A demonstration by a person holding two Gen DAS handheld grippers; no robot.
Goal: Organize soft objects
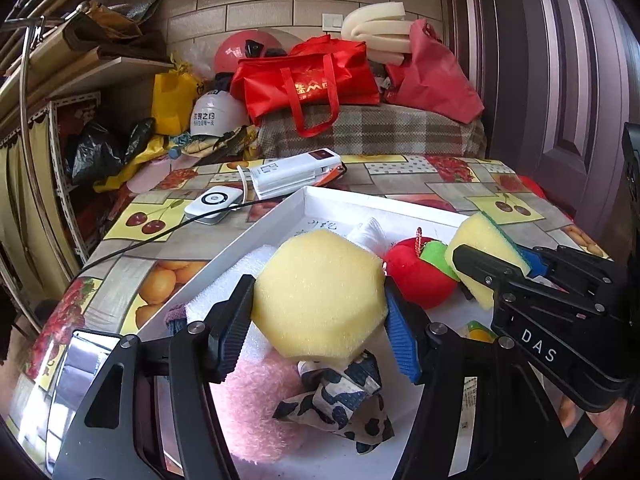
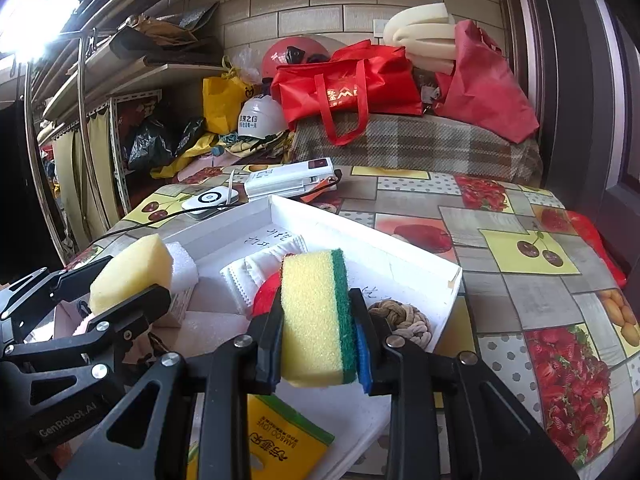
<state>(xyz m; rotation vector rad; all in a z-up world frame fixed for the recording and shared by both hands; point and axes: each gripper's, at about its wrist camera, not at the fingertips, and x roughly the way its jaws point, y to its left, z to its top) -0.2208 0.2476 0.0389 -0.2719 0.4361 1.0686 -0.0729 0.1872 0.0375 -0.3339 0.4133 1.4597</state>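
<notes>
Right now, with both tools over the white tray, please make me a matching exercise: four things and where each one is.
Things:
1. plain yellow sponge
2. green-backed sponge
3. red plush apple
4. rope knot

Places:
A. in the white tray, near its right edge
B. between the left tool's fingers
C. in the tray, between the two sponges
D. between the right tool's fingers

Pairs: 1-B, 2-D, 3-C, 4-A

Sponge [image 1: 320,296]: pale yellow. Scourer [image 2: 318,316]: yellow, green-backed. Tray [image 2: 372,236]: white. Apple [image 1: 420,276]: red. Cloth [image 1: 344,404]: cow-spotted.
</notes>
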